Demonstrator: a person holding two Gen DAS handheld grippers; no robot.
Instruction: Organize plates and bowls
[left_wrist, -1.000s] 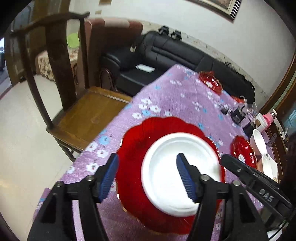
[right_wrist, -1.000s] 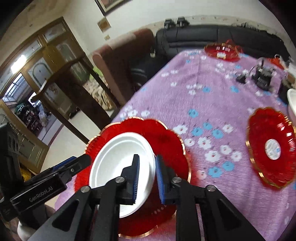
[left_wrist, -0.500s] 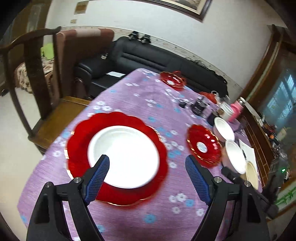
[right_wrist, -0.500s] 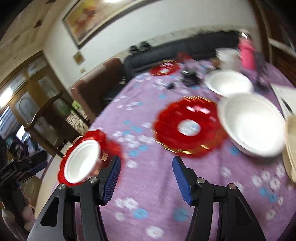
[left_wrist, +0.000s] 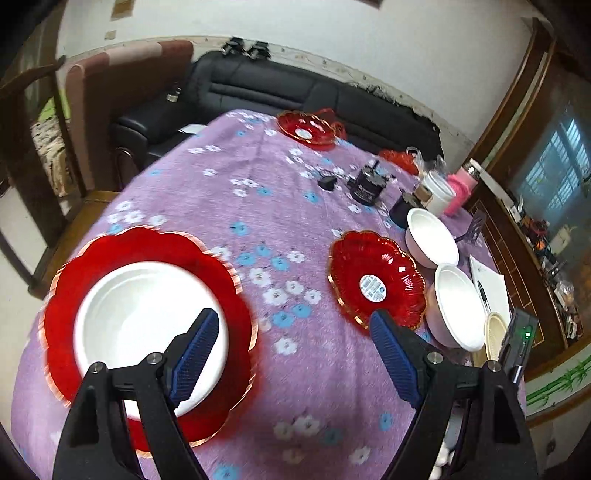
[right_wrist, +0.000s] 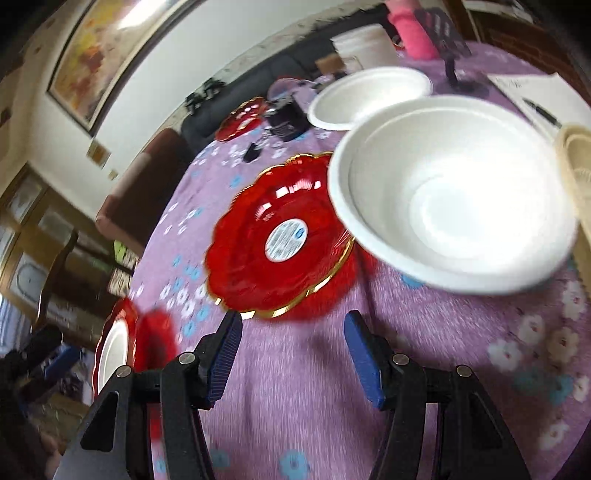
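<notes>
Closest to me, my left gripper (left_wrist: 291, 350) has its jaws spread wide with nothing between them, one blue pad hanging over the white bowl (left_wrist: 147, 328) that sits nested in the big red plate (left_wrist: 144, 332) at the near corner of the purple flowered tablecloth (left_wrist: 258, 206); that pair reads to me as one finished set, which would explain why I am holding nothing there. My right gripper (right_wrist: 291, 354) also stands apart and empty, jaws over bare cloth just short of the second red plate (right_wrist: 277, 240), the one with a round label in its middle. Right beside that plate, its rim overlapping the plate's edge in my view, is a large white bowl (right_wrist: 450, 199), with another white bowl (right_wrist: 369, 96) just behind it. I judge the next step is to marry one of these bowls to the labelled plate, so open jaws aimed this way make sense. Farther off, a third red plate (left_wrist: 308, 127) waits at the far end of the table, before the black sofa (left_wrist: 295, 92).
</notes>
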